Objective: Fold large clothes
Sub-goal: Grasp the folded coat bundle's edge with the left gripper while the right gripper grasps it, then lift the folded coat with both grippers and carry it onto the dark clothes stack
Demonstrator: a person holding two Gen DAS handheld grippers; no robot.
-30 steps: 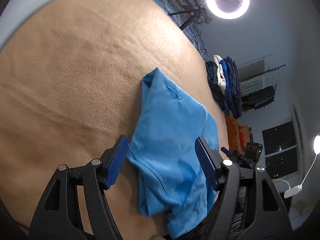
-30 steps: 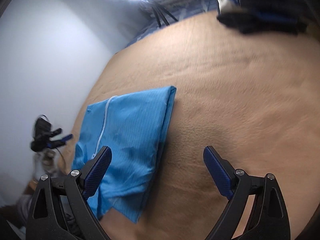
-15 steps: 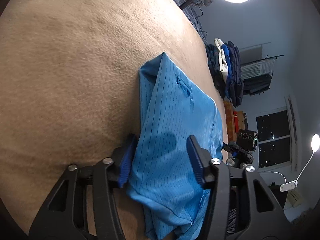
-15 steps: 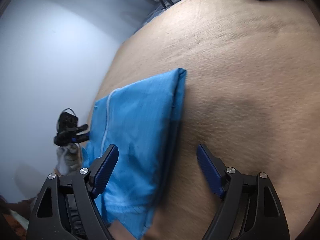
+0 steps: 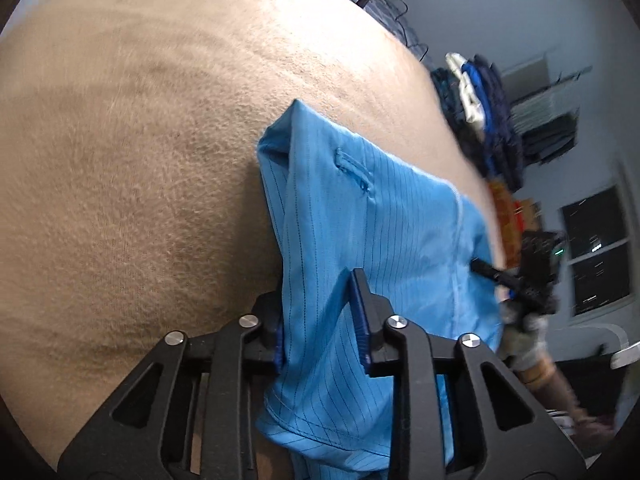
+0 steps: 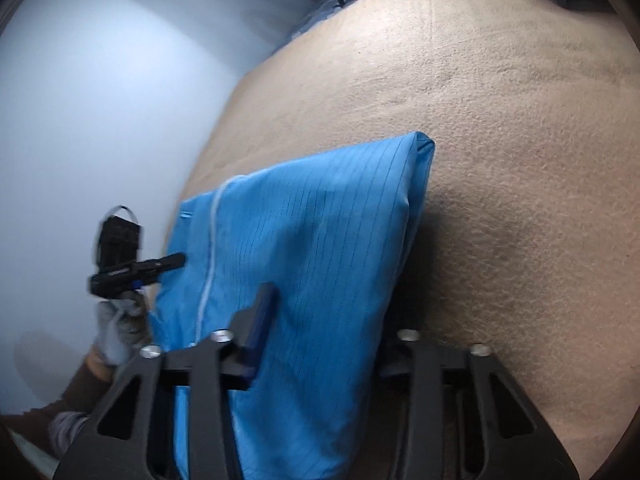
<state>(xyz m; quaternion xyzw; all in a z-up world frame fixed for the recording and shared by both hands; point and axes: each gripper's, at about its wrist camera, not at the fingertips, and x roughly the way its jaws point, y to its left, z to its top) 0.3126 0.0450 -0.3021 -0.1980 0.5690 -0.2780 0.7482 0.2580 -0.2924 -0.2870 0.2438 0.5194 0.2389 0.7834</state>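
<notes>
Since a second ago both claws have come down and forward onto the near end of the garment, and their jaws have just been closing with cloth between them.

Left wrist view: the left claw [image 5: 320,316] now has a raised ridge of the blue garment [image 5: 384,216] bunched between its two blue pads, which press in on it from either side; I read that as a grip on the near left edge. The garment lies on a tan blanket [image 5: 140,160], partly folded, its long axis running straight away from the claw toward a folded far corner. At the right edge of the cloth, the right claw [image 5: 486,268] shows small and blurred.

Right wrist view: the right claw [image 6: 320,320] straddles the garment's near right edge. Its left pad presses on top of the cloth; the right pad is hidden under the fold, so the pinch looks made but cannot be fully confirmed. The left claw [image 6: 176,260] shows across the cloth, held in a gloved hand [image 6: 120,332].

Each claw sits at its own near corner, level with the other. The coming fold probably carries this near end along the long axis toward the far fold.
</notes>
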